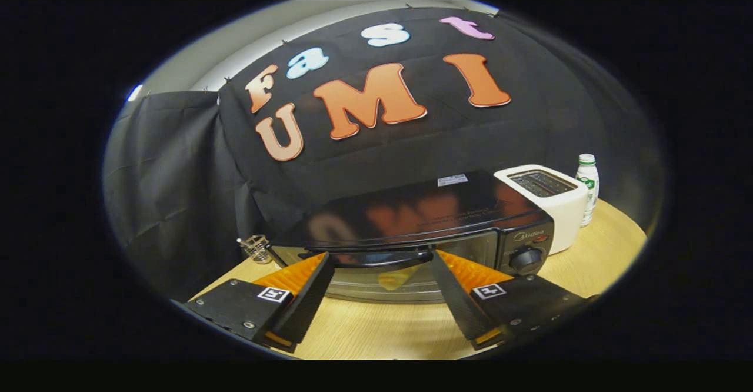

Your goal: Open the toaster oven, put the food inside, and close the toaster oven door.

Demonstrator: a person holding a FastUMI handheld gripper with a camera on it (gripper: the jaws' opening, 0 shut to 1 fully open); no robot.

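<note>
Gripper view, gripper [381, 258] wide open, fingertips flanking toaster oven [412, 227] door handle [379, 258]

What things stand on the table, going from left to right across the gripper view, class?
Small wire holder → black toaster oven, door shut, the open gripper at its handle → white toaster → white bottle.

Your gripper [381, 256] has two wedge-shaped fingers [309, 292], ribbed on their inner faces. Each sits on a flat dark plate fixed with small silver screws, and each plate carries a square black-and-white marker.
</note>
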